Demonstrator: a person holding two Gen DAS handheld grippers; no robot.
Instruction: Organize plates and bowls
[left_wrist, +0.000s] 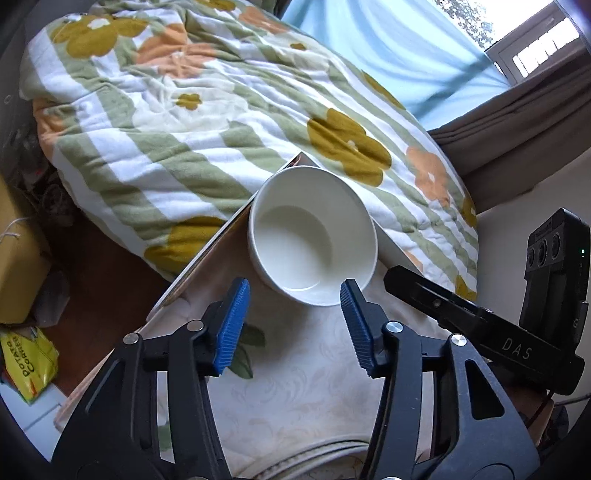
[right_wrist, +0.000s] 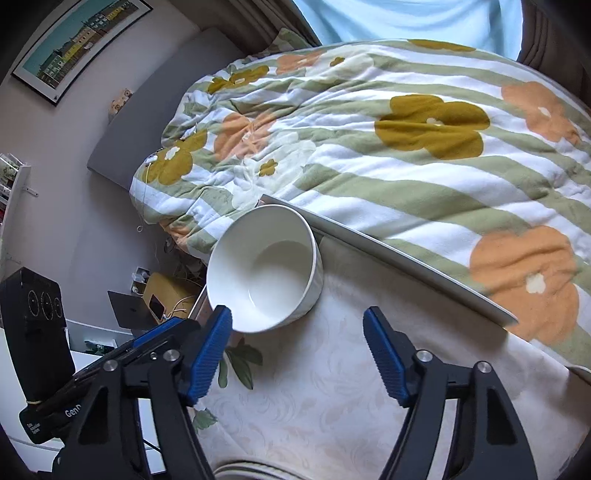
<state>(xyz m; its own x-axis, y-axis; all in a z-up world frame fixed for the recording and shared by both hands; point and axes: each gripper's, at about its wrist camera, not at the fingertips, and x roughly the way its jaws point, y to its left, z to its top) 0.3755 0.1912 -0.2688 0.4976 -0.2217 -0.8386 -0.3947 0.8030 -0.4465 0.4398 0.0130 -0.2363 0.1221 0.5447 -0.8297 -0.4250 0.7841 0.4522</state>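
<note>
The white bowl (left_wrist: 312, 236) stands upright and empty at the far corner of the cream tablecloth (left_wrist: 306, 387), against the floral quilt (left_wrist: 184, 110); nothing looks stacked yet, so the sorting seems barely begun. It sits just ahead of the left gripper (left_wrist: 291, 325) and the right gripper (right_wrist: 297, 354). Both sets of jaws stand apart, gripping nothing.

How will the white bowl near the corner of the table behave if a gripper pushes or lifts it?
The glossy white round ceramic-looking bowl probably is stiff and fragile. Its smooth glaze may slip between pads. It sits close to the corner of the table with the pale patterned cloth, so a push could send it off the table. Its deep shape might tip if lifted by one rim.
</note>
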